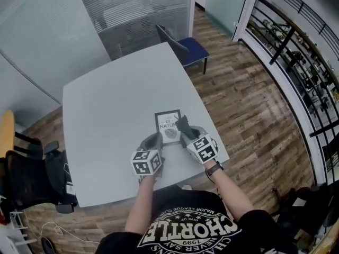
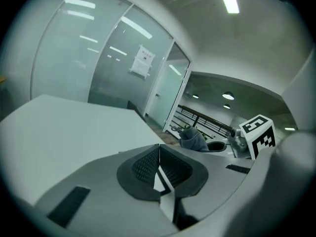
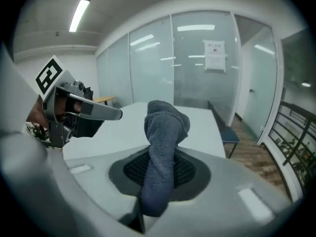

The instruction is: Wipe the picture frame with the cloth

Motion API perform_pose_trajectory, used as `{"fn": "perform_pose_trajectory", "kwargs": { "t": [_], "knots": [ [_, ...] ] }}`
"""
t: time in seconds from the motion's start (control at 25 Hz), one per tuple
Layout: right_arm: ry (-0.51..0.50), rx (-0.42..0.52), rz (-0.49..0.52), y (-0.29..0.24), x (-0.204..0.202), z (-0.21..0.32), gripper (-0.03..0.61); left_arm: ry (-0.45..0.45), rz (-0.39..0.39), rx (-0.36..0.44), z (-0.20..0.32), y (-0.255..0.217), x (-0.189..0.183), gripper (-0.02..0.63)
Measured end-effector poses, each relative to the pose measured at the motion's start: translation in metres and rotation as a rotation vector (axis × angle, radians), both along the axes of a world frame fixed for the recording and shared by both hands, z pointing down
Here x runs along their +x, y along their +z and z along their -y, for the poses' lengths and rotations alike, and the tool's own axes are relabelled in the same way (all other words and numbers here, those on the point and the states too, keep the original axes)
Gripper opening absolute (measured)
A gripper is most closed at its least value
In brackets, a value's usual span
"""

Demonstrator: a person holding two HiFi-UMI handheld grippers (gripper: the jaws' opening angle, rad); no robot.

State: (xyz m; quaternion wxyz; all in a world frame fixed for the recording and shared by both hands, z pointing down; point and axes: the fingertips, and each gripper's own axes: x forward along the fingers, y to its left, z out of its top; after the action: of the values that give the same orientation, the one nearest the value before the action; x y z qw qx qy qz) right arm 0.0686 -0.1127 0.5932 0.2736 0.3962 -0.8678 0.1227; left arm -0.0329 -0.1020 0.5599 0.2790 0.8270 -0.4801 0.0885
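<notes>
In the head view, see the picture frame (image 1: 168,125) lying flat near the front edge of the table (image 1: 116,99), long side pointing away from the person. See the right gripper (image 3: 159,169) squeezing the grey cloth (image 3: 165,127) over the frame's near right part. See the left gripper (image 2: 159,168) beside the near left corner, jaws pressed together.

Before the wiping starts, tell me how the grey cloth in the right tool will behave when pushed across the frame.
Likely floppy: the cloth bunches and folds over beyond the right tool, whose jaws are shut on it. Its fuzzy pile suggests that it is light and will probably drag rather than slip on the picture frame.
</notes>
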Motion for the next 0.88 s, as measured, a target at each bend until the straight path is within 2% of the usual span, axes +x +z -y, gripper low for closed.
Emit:
{"fn": "perform_pose_trajectory", "kwargs": {
  "t": [0.16,0.28,0.4,0.52,0.88],
  "knots": [
    [0.091,0.221,0.093,-0.089,0.014,-0.012,0.074,-0.002,0.055,0.233,-0.003,-0.086,0.003,0.006],
    [0.132,0.328,0.157,-0.143,0.029,-0.03,0.074,-0.029,0.086,0.377,-0.015,-0.138,0.009,0.006],
    [0.171,0.416,0.189,-0.181,0.049,-0.051,0.074,-0.045,0.118,0.482,-0.035,-0.17,0.019,0.006],
    [0.202,0.459,0.204,-0.198,0.065,-0.066,0.074,-0.053,0.128,0.524,-0.05,-0.18,0.028,0.006],
    [0.225,0.495,0.258,-0.212,0.089,-0.103,0.074,-0.031,0.145,0.535,-0.087,-0.176,0.053,0.006]
  ]
}}
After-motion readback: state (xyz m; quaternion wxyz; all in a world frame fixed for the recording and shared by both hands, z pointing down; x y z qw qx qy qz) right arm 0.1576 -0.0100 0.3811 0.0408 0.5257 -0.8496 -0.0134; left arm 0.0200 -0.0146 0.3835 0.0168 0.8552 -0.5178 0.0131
